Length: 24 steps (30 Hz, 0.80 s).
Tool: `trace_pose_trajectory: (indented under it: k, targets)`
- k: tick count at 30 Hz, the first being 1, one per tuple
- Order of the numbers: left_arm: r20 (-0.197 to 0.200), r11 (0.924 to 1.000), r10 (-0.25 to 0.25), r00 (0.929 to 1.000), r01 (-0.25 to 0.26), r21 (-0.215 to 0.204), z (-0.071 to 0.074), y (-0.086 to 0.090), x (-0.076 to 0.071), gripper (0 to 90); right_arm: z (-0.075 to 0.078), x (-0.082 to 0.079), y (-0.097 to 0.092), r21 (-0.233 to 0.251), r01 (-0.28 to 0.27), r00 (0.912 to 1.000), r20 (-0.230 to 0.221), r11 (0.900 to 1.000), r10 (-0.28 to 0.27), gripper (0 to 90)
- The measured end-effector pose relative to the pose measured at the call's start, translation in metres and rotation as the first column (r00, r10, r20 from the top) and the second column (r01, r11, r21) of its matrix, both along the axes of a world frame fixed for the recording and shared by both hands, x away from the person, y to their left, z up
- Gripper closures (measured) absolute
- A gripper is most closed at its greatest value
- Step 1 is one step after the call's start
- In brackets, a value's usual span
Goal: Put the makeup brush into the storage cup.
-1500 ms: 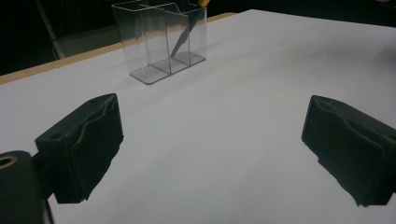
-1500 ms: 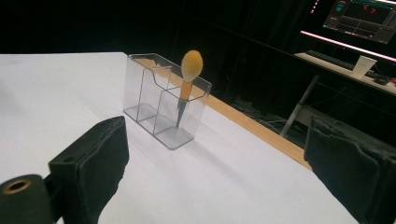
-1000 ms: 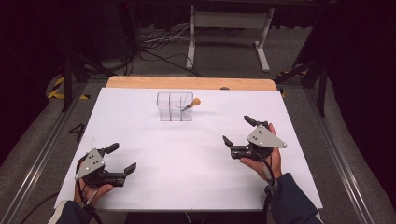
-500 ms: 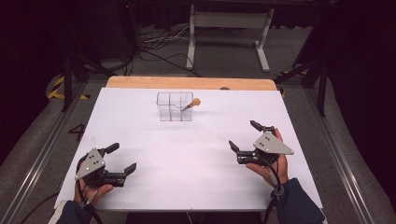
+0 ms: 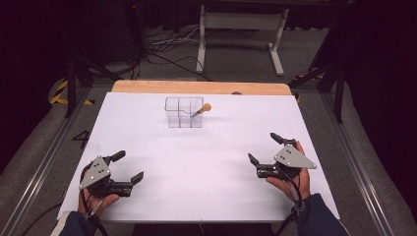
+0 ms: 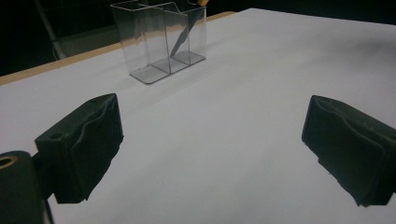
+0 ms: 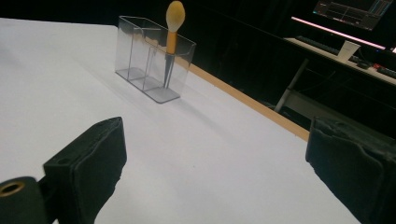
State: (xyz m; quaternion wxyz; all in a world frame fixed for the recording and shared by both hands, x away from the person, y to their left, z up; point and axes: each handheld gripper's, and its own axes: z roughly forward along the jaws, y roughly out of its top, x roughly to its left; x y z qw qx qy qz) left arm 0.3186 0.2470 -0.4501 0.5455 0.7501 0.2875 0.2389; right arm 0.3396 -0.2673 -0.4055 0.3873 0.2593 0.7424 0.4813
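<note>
Clear plastic forms the organizer (image 5: 184,112), which stands upright on the white table cover (image 5: 206,162) near the far edge of the table, well apart from both grippers. Thin walls split it into compartments. A brush (image 5: 201,110) with an orange rounded top leans in the compartment at its right end, handle down and top rising above the rim; in the right gripper view the brush (image 7: 172,32) stands nearly upright inside the box (image 7: 154,56). The other compartments look bare. The left gripper (image 5: 127,167) rests low at the near left of the cover, jaws spread with nothing between them. The right gripper (image 5: 265,147) sits at the near right, jaws likewise spread wide and holding nothing.
</note>
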Motion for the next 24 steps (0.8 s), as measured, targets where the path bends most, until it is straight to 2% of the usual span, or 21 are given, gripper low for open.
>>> trace_pose_trajectory:
  k: [9,12,20,24]
  targets:
    - [-0.001,1.0000,0.001,1.0000,-0.001,0.003,0.001,0.001,0.000,6.1,-0.009,-0.006,-0.012,-0.005,0.025,0.9996,-0.011,0.9997,-0.025,6.2]
    - [-0.002,1.0000,0.005,1.0000,-0.005,-0.007,0.000,0.001,0.001,6.1,-0.012,-0.010,-0.020,0.014,0.039,0.9990,-0.021,0.9992,-0.038,6.3]
    - [-0.008,1.0000,-0.003,1.0000,0.003,0.002,0.000,-0.003,0.002,6.1,-0.028,-0.022,-0.040,-0.009,0.090,0.9941,-0.059,0.9959,-0.091,6.2]
    - [-0.005,1.0000,0.002,1.0000,-0.002,0.002,0.000,-0.002,0.002,6.1,-0.033,-0.028,-0.046,-0.020,0.099,0.9924,-0.071,0.9948,-0.101,6.0]
